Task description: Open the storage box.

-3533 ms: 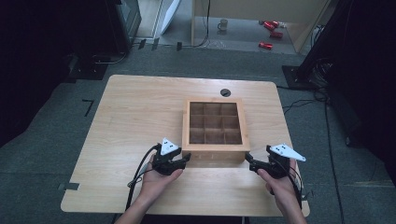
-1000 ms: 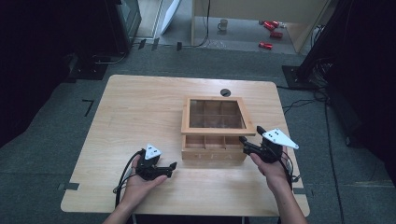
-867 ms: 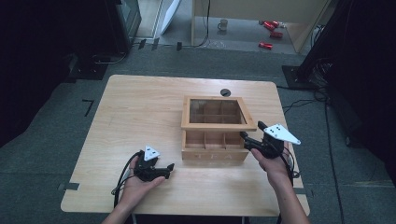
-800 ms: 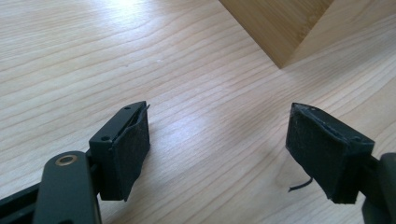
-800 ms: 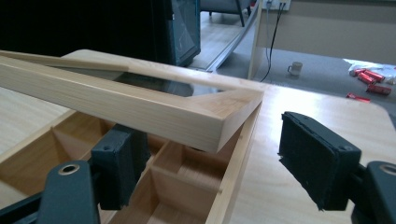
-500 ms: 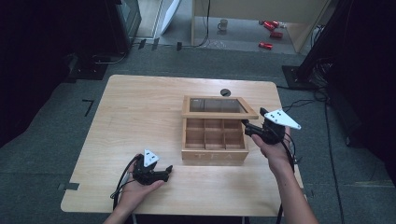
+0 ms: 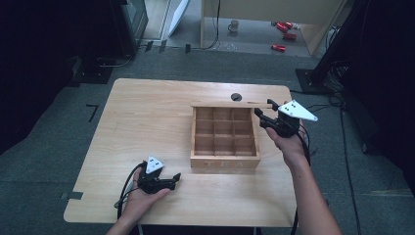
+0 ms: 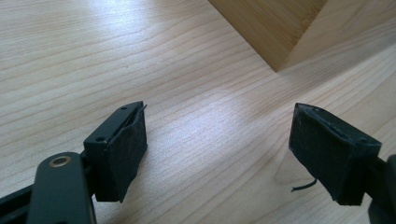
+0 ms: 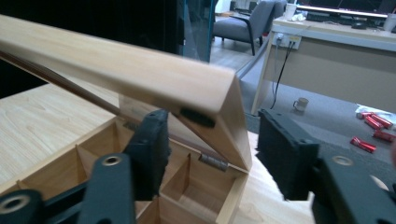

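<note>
A wooden tea box [image 7: 224, 162] with several compartments stands at the table's middle right. Its hinged lid [image 7: 230, 104] stands about upright at the far side. My right gripper [image 7: 260, 116] is at the lid's right end. In the right gripper view the lid's frame [image 9: 140, 70] lies between the jaws of my right gripper [image 9: 217, 140], which have just been closing. One pad [image 9: 152, 140] is against the lid's underside; the other stands a little off its corner. My left gripper [image 7: 172, 179] rests open on the table, front left of the box, nothing between its pads [image 8: 123, 154].
A round cable hole [image 7: 236, 97] sits in the table [image 7: 147, 117] behind the box. The left gripper's cable [image 7: 125, 188] loops toward the front edge. On the floor beyond are red cans [image 7: 284, 36], a mug [image 7: 235, 24] and a desk.
The lid has swung from half raised to about upright. My right gripper went up and toward the far side with it. The left hand has hardly moved.
</note>
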Tool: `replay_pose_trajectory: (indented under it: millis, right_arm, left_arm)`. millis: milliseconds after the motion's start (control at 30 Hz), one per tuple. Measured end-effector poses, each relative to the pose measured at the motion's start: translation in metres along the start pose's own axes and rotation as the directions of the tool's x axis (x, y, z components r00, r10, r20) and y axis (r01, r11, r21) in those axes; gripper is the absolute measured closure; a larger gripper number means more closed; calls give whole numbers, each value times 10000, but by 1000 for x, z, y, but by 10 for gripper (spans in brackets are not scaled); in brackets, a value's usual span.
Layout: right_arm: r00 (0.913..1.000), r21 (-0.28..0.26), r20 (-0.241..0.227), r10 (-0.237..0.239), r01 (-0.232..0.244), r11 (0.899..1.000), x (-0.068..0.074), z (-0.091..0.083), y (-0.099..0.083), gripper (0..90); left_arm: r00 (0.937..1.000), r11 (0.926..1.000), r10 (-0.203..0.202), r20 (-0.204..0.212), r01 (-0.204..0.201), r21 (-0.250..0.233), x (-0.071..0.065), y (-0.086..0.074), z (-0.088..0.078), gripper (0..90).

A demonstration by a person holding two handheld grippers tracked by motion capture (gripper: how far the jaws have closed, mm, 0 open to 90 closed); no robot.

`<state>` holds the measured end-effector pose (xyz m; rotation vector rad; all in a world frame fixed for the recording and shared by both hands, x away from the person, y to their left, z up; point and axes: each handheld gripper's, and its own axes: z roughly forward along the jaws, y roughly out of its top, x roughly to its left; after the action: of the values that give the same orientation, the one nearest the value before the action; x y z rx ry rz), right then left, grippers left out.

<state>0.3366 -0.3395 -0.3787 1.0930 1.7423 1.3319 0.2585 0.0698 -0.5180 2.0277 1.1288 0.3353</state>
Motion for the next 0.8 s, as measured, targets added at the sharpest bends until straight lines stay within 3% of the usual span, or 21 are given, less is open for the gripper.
replay_pose_trajectory:
  millis: [200, 300, 533, 800]
  right_arm:
    - [9985, -156, 28, 550, -550, 9984, -10, 8, 3, 600]
    - [9974, -254, -91, 719, -721, 9971, -12, 11, 5, 612]
    - [9947, -304, 325, 972, -963, 9949, -13, 23, 14, 619]
    - [9954, -186, 525, 795, -787, 9967, -19, 33, 25, 654]
  left_arm:
    - [9999, 10000, -18, 120, 18, 0, 1, 0, 0, 198]
    - [9999, 10000, -7, 161, 7, -3, 1, 0, 0, 199]
    - [9998, 10000, -3, 207, 3, 3, 1, 0, 0, 199]
    - [9997, 10000, 56, 223, -56, 12, 0, 0, 0, 199]
